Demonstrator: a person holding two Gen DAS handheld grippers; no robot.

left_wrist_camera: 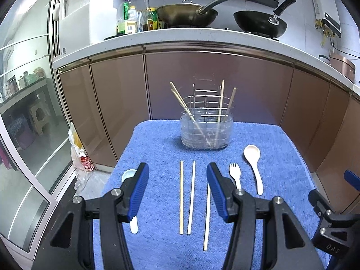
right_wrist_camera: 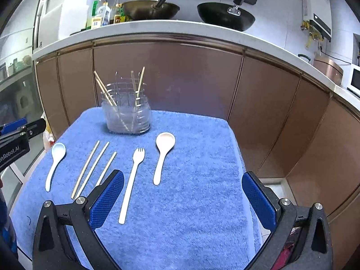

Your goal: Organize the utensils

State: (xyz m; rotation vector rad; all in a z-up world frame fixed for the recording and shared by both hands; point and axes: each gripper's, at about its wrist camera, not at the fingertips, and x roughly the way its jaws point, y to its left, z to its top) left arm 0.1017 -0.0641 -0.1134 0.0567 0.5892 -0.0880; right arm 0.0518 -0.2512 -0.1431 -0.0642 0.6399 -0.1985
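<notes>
A clear utensil holder [left_wrist_camera: 205, 130] [right_wrist_camera: 127, 118] with a wire rack and several chopsticks stands at the far side of the blue towel [left_wrist_camera: 157, 148] [right_wrist_camera: 198, 180]. On the towel lie three loose chopsticks [left_wrist_camera: 181, 198] [right_wrist_camera: 90, 168], a white fork [left_wrist_camera: 235, 175] [right_wrist_camera: 131, 184], a cream spoon [left_wrist_camera: 254, 168] [right_wrist_camera: 163, 155] and a pale blue spoon [right_wrist_camera: 55, 164], partly hidden in the left wrist view [left_wrist_camera: 128, 174]. My left gripper [left_wrist_camera: 177, 168] is open and empty above the chopsticks. My right gripper [right_wrist_camera: 182, 177] is open and empty, right of the fork.
Behind the towel run brown cabinet doors [left_wrist_camera: 202, 78] under a white counter [left_wrist_camera: 180, 36] with two woks and bottles. A plastic bag [left_wrist_camera: 78, 153] lies on the floor at the left. Glass sliding doors [left_wrist_camera: 27, 112] stand on the left.
</notes>
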